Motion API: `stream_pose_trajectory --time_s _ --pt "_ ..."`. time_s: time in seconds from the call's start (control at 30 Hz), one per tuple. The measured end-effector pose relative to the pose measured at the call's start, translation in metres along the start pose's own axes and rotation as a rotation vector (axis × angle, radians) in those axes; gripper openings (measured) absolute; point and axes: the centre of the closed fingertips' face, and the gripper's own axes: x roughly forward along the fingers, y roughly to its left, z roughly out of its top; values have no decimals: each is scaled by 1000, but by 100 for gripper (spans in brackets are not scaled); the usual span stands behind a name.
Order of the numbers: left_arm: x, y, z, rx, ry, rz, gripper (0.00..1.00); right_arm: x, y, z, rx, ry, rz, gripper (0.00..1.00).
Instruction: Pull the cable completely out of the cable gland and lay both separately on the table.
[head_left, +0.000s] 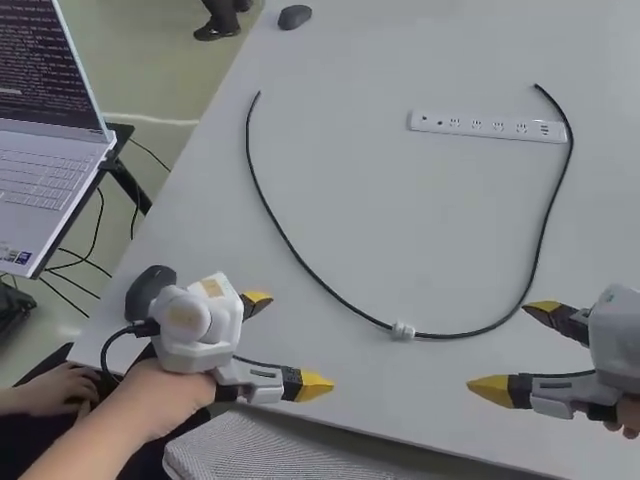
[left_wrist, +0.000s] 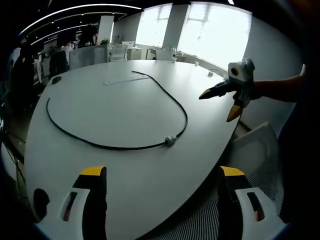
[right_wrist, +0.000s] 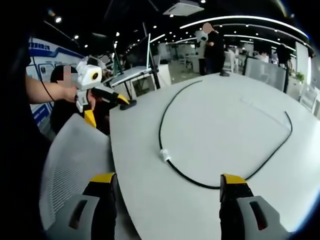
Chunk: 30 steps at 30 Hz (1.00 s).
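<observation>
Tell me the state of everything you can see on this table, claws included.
cable: lying in a loose curve on the table, threaded through the gland.
cable gland: on the cable, at the curve's near end, untouched.
left claw: open, empty.
right claw: open, empty.
laptop: open, screen lit.
power strip: lying flat, nothing seen plugged in.

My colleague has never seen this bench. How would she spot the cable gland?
On the white table lies a long black cable curved in a U. At the bend sits the cable gland, the only small white lump on it.
</observation>
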Motion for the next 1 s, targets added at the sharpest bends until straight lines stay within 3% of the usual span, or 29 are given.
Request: stream_pose_trajectory --time_s 0.2,0.33,0.7,0.93,1.0 --pt "0 4 -2 16 12 2 92 12 -6 10 -23 8 10 81" --pt "1 4 -3 24 15 2 94 24 -5 11 -88 48 28 78" --pt "6 8 -5 23 20 -9 97 54 -4 16 -144 111 71 72" --pt "8 8 -9 23 20 -19 97 69 3 12 -149 153 107 62" --pt "8 8 -10 19 21 -23 97 74 3 5 -175 187 115 60"
